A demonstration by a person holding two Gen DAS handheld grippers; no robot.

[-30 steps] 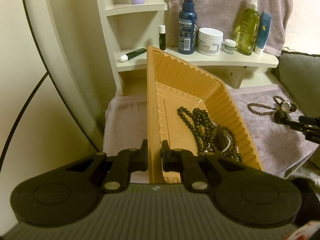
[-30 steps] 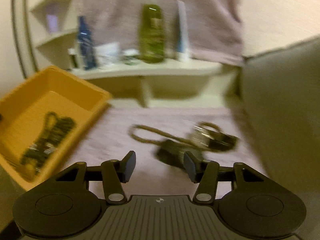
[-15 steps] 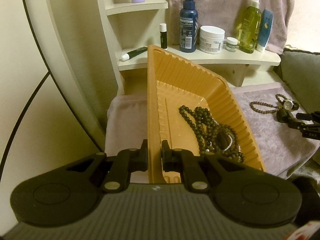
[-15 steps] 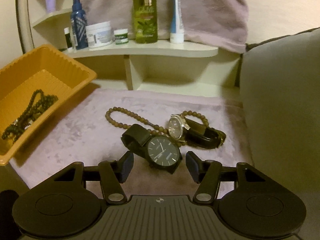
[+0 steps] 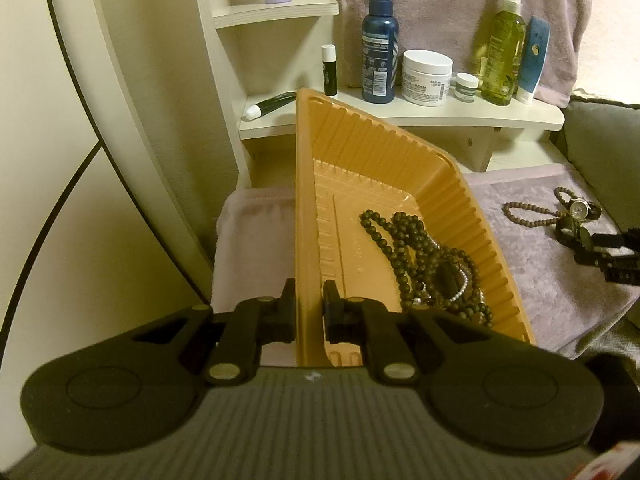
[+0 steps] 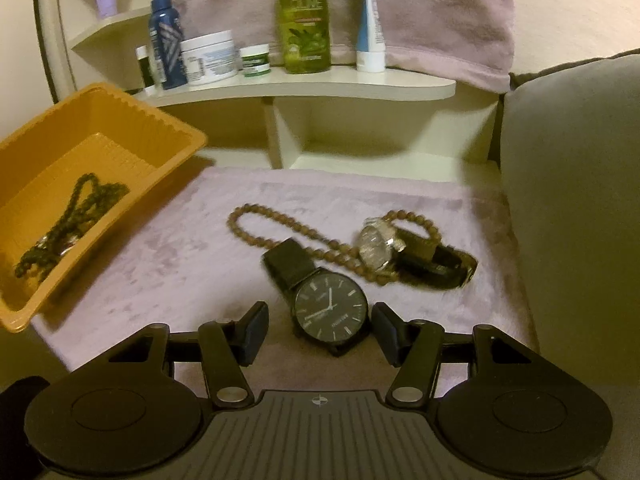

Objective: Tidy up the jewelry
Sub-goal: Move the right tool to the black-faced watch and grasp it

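My left gripper (image 5: 309, 312) is shut on the near wall of an orange plastic tray (image 5: 308, 208) and holds it tilted. Dark bead necklaces (image 5: 420, 256) lie in the tray, which also shows in the right wrist view (image 6: 168, 136). My right gripper (image 6: 320, 328) is open, its fingers either side of a black watch (image 6: 330, 312) on the mauve cloth (image 6: 180, 248). Behind it lie a brown bead strand (image 6: 272, 236) and a silver-faced watch (image 6: 376, 246) with a dark strap.
A cream shelf (image 6: 304, 88) behind holds bottles, jars and tubes, with a towel (image 6: 440, 20) hanging above. A grey cushion (image 6: 572, 200) stands at the right. A cream wall panel (image 5: 100, 160) is at the left.
My right gripper has moved forward and down, so the black watch now sits between its open fingers. The left gripper and tray have hardly moved.
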